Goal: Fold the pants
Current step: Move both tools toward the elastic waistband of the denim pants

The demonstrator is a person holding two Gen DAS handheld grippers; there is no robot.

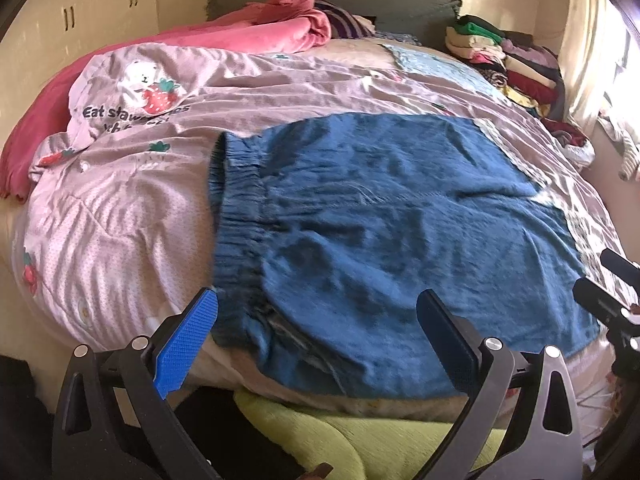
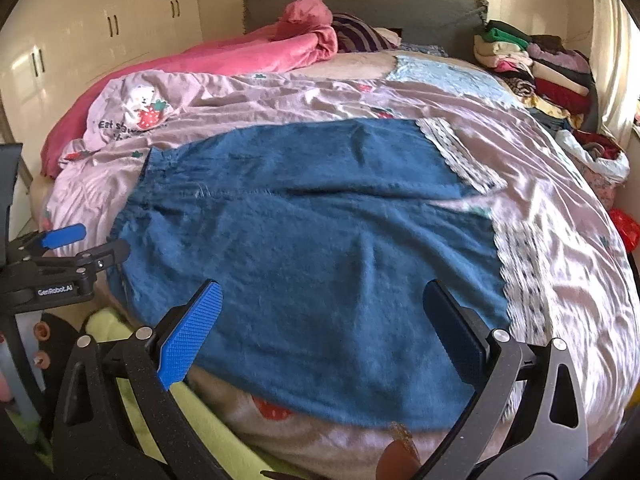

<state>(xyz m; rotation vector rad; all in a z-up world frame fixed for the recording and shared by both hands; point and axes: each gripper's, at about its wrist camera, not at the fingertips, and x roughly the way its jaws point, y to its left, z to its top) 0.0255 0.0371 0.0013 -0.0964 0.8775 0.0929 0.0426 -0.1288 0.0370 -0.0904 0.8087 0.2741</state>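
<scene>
Blue pants lie spread flat on the pink bedspread, elastic waistband to the left, lace-trimmed leg hems to the right. My left gripper is open and empty, hovering over the near waistband corner. My right gripper is open and empty, over the near leg of the pants. The left gripper also shows at the left edge of the right wrist view. The right gripper shows at the right edge of the left wrist view.
A pink blanket lies bunched at the head of the bed. Stacks of folded clothes stand at the back right. A lime-green cloth lies below the bed's near edge. Cupboards line the left wall.
</scene>
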